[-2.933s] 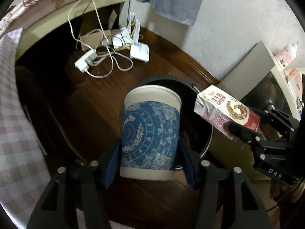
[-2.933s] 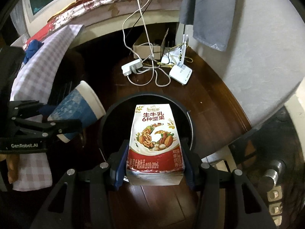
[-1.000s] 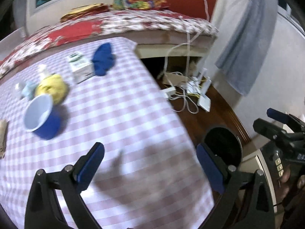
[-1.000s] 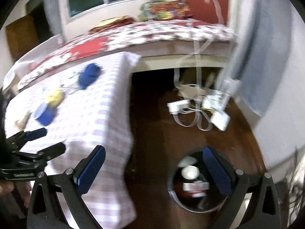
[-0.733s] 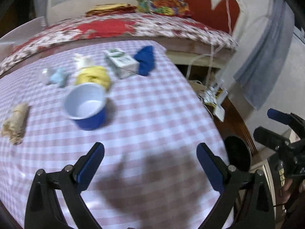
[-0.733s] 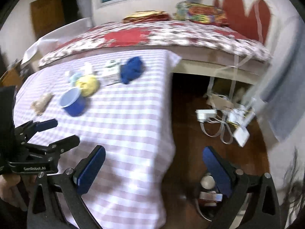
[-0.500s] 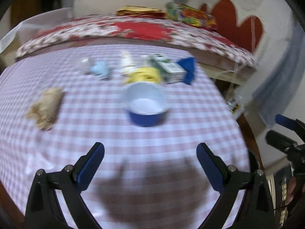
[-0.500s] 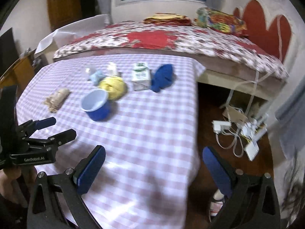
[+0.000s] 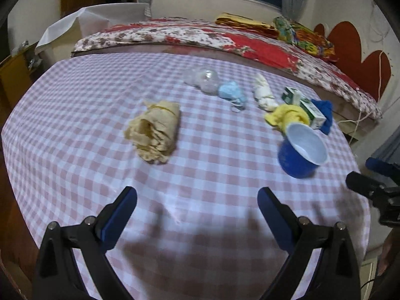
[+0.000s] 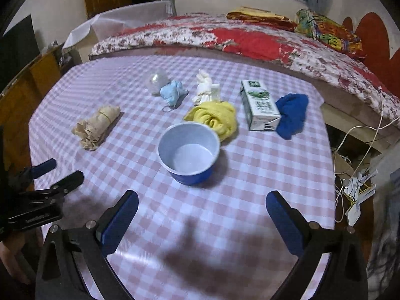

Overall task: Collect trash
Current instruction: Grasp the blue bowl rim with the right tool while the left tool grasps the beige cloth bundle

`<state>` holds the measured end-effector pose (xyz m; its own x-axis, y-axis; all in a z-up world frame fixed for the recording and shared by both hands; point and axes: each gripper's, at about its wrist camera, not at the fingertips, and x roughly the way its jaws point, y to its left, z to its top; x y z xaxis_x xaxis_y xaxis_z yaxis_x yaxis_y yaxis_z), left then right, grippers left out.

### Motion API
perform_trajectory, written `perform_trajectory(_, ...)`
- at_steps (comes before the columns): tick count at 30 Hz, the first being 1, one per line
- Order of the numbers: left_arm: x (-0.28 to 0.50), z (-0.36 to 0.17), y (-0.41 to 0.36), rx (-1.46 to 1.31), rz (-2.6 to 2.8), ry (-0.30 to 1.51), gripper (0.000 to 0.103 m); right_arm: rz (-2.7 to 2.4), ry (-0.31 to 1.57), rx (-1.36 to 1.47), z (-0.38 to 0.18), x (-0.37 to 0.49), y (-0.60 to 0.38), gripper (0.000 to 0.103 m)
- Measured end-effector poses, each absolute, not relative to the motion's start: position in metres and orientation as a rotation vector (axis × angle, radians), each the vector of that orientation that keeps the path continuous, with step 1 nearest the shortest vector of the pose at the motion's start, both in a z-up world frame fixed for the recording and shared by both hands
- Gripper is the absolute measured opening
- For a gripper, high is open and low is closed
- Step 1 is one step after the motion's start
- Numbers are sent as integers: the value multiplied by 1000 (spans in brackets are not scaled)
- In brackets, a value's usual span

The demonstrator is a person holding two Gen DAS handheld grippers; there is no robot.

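Note:
Trash lies on a pink checked tablecloth point(image 9: 200, 175). A blue paper bowl point(image 10: 189, 152) stands upright just ahead of my open, empty right gripper point(image 10: 202, 213). A crumpled brown paper roll point(image 9: 154, 131) lies ahead of my open, empty left gripper point(image 9: 197, 206); it also shows in the right wrist view point(image 10: 96, 126). Farther back are a green milk carton point(image 10: 260, 105), a yellow cloth wad point(image 10: 216, 117), a blue cloth point(image 10: 292, 113), a white tissue point(image 10: 206, 88), a blue face mask point(image 10: 172, 92) and a clear plastic lump point(image 10: 157, 81). The bowl shows in the left wrist view point(image 9: 301, 153).
A bed with a red floral quilt point(image 10: 237, 37) runs behind the table. Cables and a power strip point(image 10: 355, 182) lie on the floor past the table's right edge. A wooden cabinet point(image 10: 27, 82) stands at the left.
Both grippers let go of the cup and the carton into the bin, opened, and swung left from the bin to face the table.

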<state>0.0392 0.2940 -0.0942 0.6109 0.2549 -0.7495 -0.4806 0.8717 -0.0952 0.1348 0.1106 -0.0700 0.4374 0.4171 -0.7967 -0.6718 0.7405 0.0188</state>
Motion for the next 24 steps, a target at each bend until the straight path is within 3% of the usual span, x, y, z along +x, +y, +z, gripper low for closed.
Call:
perform_trajectory(20,81,-117,361,-303,494,822,98,630,972,-356,-123,188,174,103)
perform_trajectory(24,98,-123,373,-311,491,848,90,638,972,-365,-127,195,183,103)
